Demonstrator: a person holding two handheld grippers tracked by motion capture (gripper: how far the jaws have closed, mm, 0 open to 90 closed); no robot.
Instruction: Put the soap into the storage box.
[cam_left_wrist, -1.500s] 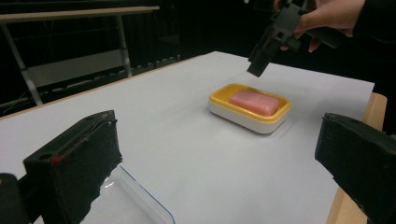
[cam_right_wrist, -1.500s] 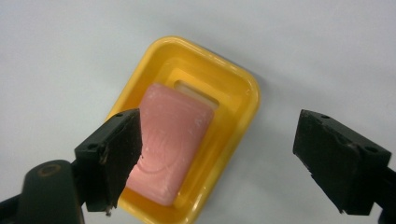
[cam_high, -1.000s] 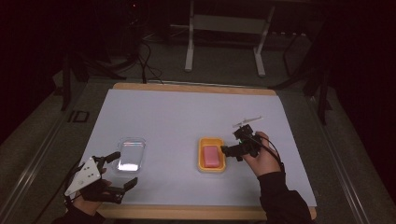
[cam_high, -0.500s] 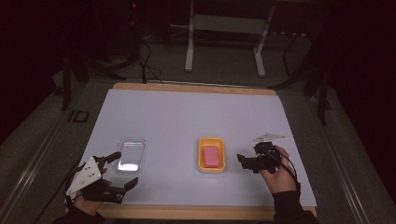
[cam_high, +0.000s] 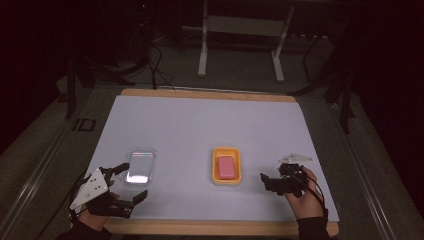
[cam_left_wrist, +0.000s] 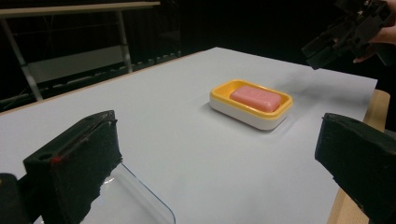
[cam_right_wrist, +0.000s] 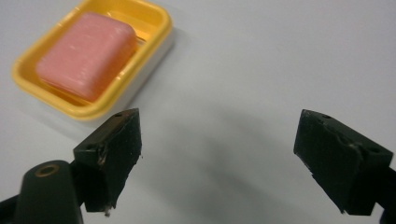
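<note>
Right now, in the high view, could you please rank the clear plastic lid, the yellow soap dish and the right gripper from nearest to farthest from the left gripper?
1. Clear plastic lid, just beside the left gripper.
2. Yellow soap dish holding the pink soap bar, mid-table.
3. Right gripper, beyond the dish on the right.

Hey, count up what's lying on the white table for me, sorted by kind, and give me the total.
Soap dish, yellow and white: 1
Soap bar, pink: 1
Clear plastic lid: 1
Total: 3
</note>
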